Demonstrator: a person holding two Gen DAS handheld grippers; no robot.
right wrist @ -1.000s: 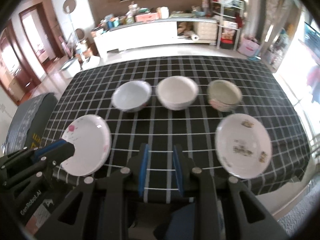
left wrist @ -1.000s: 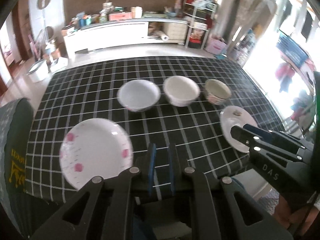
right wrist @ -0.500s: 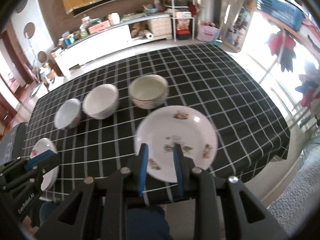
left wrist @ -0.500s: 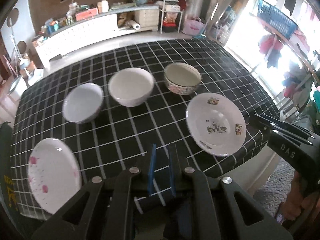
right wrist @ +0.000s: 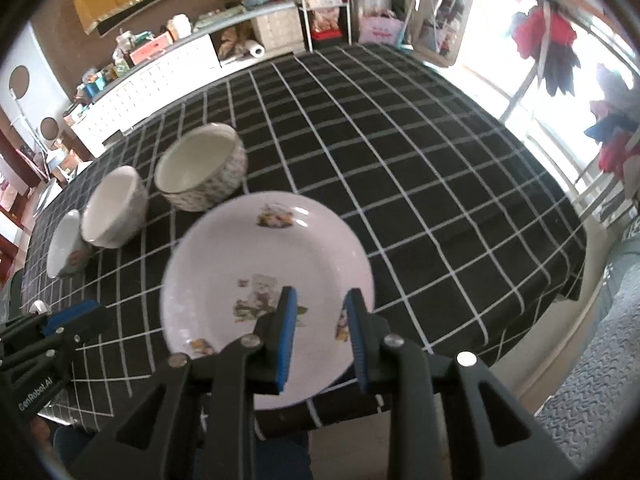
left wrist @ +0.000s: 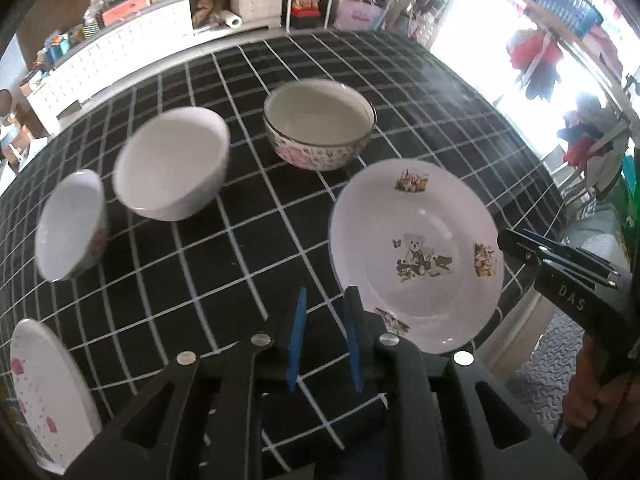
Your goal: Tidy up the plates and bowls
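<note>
Both tongs have swung from mid-surface toward the bear plate (right wrist: 264, 280) at the edge near five o'clock: right tongs (right wrist: 322, 330) hover part-open and empty over it, left tongs (left wrist: 325, 334) opening, empty, suggesting an imminent pickup.

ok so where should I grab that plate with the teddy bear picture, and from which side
Take the teddy bear plate by its thin raised rim at the near edge, coming in from the table's front side. It lies flat close to that edge, and the right hand-held gripper already hangs above that part of the rim, jaws apart. One pad over the rim, one under, probably works best.
</note>
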